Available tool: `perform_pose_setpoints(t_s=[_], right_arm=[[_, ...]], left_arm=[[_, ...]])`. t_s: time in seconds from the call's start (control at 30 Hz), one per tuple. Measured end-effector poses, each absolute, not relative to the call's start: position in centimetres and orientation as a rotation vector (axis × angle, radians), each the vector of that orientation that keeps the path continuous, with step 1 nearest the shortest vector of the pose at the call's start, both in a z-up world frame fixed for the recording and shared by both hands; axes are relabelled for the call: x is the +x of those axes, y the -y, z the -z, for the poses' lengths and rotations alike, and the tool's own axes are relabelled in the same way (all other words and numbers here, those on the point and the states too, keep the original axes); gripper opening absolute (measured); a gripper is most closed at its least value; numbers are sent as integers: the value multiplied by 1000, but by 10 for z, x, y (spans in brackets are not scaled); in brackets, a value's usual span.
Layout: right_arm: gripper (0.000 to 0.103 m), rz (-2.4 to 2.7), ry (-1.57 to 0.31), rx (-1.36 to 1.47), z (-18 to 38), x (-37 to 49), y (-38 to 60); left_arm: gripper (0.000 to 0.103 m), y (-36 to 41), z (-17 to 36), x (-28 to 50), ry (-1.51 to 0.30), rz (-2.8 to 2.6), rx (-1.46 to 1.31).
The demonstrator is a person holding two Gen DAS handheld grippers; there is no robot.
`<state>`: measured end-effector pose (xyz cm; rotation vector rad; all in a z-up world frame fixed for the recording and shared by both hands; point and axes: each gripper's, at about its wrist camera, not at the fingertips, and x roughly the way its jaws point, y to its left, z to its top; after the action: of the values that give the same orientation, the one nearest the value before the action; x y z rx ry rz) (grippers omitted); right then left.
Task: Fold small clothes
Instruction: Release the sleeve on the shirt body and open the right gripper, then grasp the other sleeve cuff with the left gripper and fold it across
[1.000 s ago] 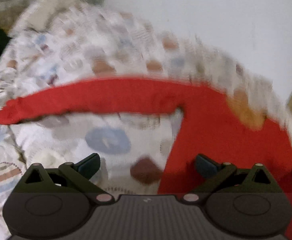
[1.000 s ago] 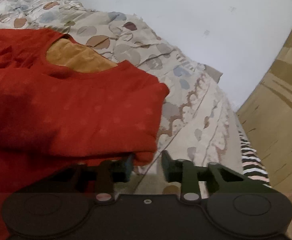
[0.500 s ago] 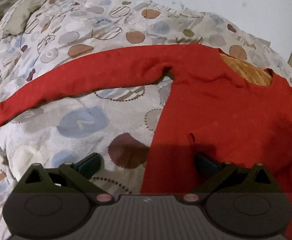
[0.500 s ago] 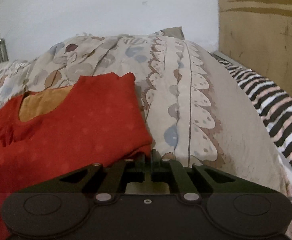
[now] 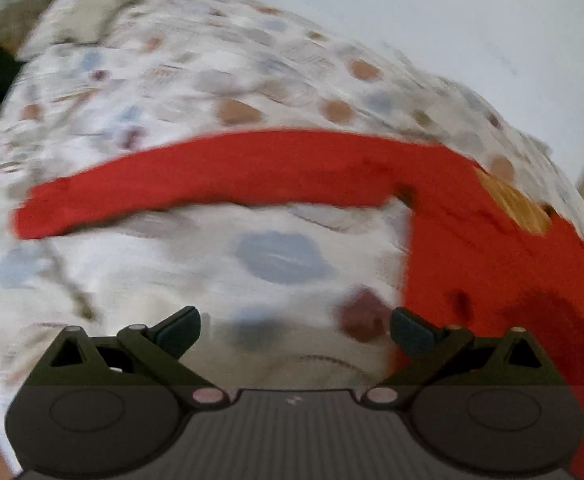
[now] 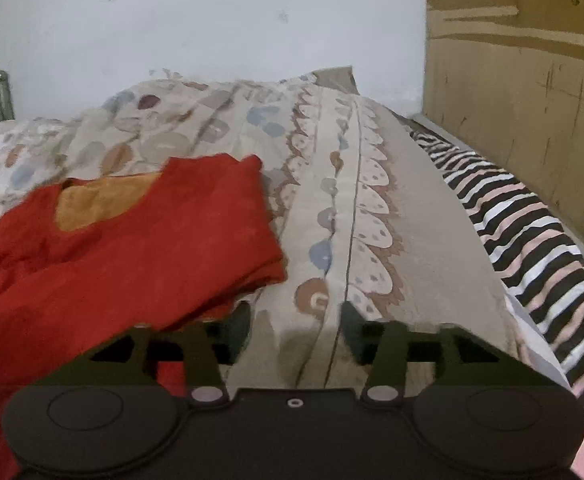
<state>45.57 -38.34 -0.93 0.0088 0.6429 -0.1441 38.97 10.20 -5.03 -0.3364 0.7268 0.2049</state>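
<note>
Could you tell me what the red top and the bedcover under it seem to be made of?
The red top looks like a soft matte knit or brushed fabric: it drapes limply, creases softly and shows no sheen. Its orange lining looks smoother. The bedcover looks like printed woven cotton, matte, with crisp folds and a seam line; I cannot tell the fibre.

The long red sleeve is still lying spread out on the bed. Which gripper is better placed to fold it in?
Probably left. The left gripper is open, and the sleeve lies straight ahead. The right gripper, jaws opening and empty, faces the top's folded side.
</note>
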Motion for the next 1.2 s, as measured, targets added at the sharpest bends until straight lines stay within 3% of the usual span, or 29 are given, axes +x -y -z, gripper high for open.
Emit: perform_pose_setpoints(t_s=[0.13, 0.23, 0.63, 0.7, 0.83, 0.93, 1.2], right_arm=[[89, 74, -608, 22, -9, 421, 367], [102, 3, -588, 49, -20, 396, 349], [102, -82, -539, 97, -4, 301, 246], [102, -80, -570, 111, 5, 296, 231], [102, -67, -615, 170, 16, 291, 214], [102, -83, -654, 225, 25, 289, 206], [102, -99, -664, 170, 28, 282, 199]], left_arm=[[103, -161, 53, 381, -698, -304, -429], [103, -207, 58, 375, -675, -365, -544], [100, -311, 97, 378, -554, -424, -968], [85, -313, 98, 381, -537, -480, -985], [27, -319, 100, 387, -574, -591, -954], [17, -318, 97, 385, -555, -563, -903], [12, -286, 46, 389, -419, -475, -600]])
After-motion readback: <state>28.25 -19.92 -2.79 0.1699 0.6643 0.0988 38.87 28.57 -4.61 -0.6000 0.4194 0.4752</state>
